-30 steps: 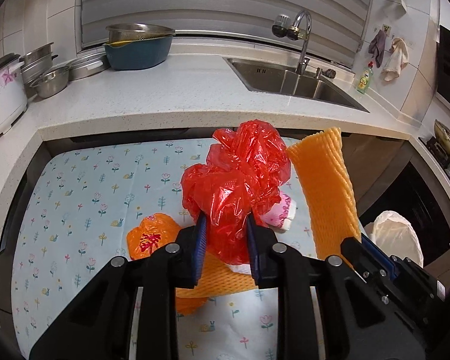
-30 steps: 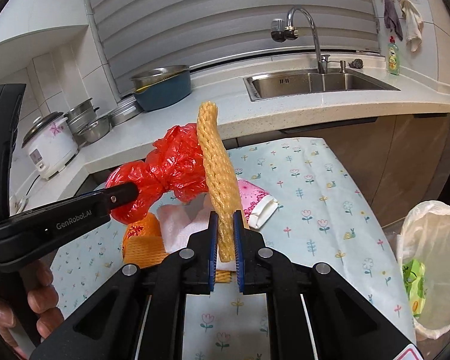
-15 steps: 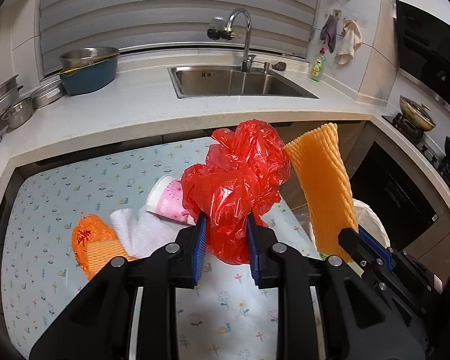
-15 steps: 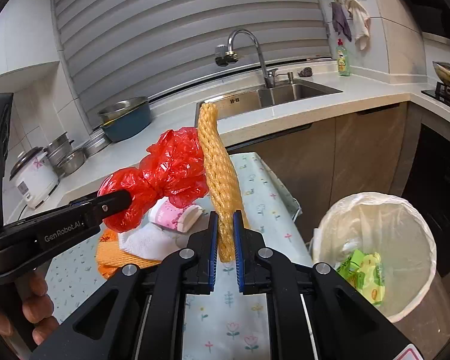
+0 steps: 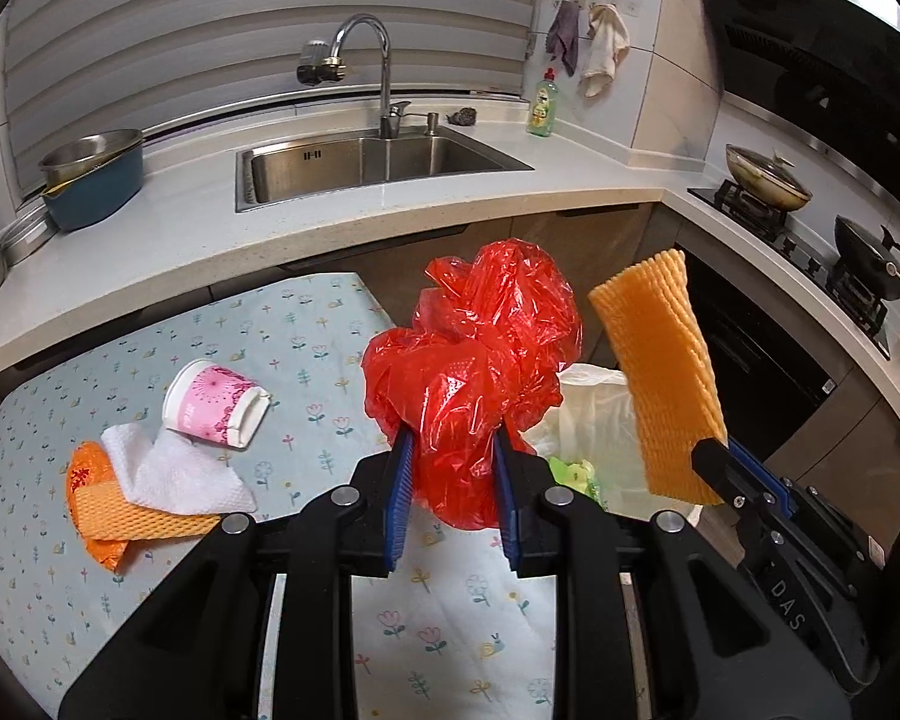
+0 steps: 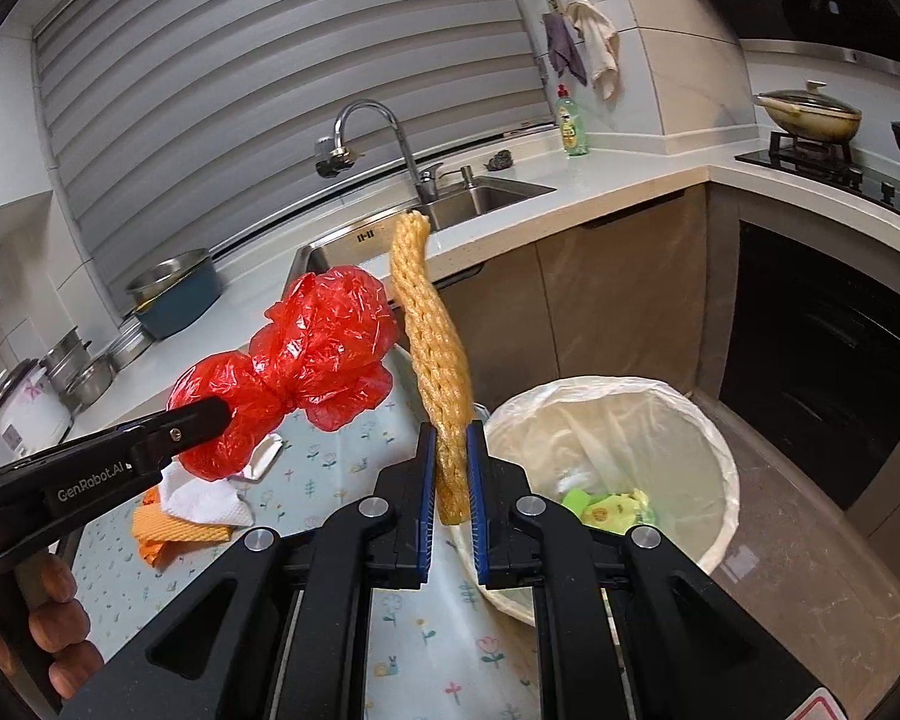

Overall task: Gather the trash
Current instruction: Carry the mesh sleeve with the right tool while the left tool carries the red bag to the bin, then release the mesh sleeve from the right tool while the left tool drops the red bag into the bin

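Note:
My left gripper (image 5: 450,468) is shut on a crumpled red plastic bag (image 5: 474,348), held up over the table's right edge; the bag also shows in the right wrist view (image 6: 306,354). My right gripper (image 6: 450,456) is shut on an orange foam net sleeve (image 6: 432,354), which stands upright; it shows in the left wrist view (image 5: 660,366) too. A bin lined with a white bag (image 6: 624,414) stands on the floor just right of the table, with green wrappers (image 6: 612,504) inside. The left wrist view shows only part of the bin (image 5: 588,420).
On the floral tablecloth (image 5: 306,372) lie a pink paper cup (image 5: 213,411), a white tissue (image 5: 174,468) and an orange foam net (image 5: 114,516). A counter with a sink (image 5: 360,162) runs behind. A stove with pans (image 5: 762,180) and a dark oven front (image 6: 822,372) are at the right.
Both grippers have swung right with their loads, away from the table's middle toward the bin, which now fills more of the right wrist view. Both grips are unchanged.

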Demonstrator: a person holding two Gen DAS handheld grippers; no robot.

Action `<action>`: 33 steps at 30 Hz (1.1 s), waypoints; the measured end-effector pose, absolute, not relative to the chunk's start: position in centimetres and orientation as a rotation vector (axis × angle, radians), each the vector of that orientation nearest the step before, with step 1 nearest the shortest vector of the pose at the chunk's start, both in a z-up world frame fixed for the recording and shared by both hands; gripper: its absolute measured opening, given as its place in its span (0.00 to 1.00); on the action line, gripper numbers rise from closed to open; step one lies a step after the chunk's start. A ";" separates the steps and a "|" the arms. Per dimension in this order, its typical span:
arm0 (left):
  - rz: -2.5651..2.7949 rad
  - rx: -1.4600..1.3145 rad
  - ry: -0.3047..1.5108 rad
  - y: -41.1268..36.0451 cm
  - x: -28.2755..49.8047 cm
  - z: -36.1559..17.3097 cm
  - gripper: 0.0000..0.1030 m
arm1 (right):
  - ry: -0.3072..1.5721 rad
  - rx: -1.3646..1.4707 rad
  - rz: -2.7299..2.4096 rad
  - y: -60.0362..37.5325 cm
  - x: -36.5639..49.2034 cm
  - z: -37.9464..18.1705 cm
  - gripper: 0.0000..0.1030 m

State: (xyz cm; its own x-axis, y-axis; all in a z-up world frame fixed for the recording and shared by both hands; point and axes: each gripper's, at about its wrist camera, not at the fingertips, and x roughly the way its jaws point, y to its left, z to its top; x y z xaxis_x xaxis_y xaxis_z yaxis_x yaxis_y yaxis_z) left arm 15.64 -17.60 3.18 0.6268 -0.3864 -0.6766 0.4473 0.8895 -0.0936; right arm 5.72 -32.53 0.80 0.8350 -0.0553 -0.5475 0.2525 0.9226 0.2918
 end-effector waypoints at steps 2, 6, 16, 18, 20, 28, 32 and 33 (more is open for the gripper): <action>-0.497 0.098 0.761 -18.9 15.3 3.0 0.22 | 0.562 0.376 -0.188 -33.7 5.1 0.6 0.09; -0.532 0.118 0.778 -21.3 14.7 2.3 0.23 | 0.565 0.393 -0.222 -35.8 4.0 0.1 0.09; -0.577 0.167 0.833 -25.4 14.3 -0.2 0.23 | 0.578 0.423 -0.273 -38.8 2.7 -1.2 0.09; -0.581 0.172 0.844 -25.7 14.4 -0.6 0.23 | 0.580 0.430 -0.279 -39.2 2.6 -1.4 0.09; -0.580 0.176 0.853 -26.0 14.5 -1.0 0.24 | 0.584 0.434 -0.282 -39.5 2.7 -1.7 0.09; -0.575 0.166 0.872 -26.5 15.4 -2.8 0.48 | 0.601 0.438 -0.287 -39.7 3.2 -2.5 0.09; -0.552 0.158 0.885 -26.1 15.8 -3.5 0.51 | 0.609 0.436 -0.283 -39.5 3.5 -2.8 0.09; -0.546 0.157 0.887 -25.9 15.8 -3.5 0.51 | 0.611 0.435 -0.281 -39.4 3.6 -2.8 0.09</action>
State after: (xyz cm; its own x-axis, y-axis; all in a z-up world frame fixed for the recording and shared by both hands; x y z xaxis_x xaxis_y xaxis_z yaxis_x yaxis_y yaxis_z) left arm 15.85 -25.93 -3.54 0.5059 -0.3871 -0.7709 0.5136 0.8531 -0.0914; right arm 3.58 -39.40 -2.84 0.7856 -0.1261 -0.6057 0.3780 0.8728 0.3086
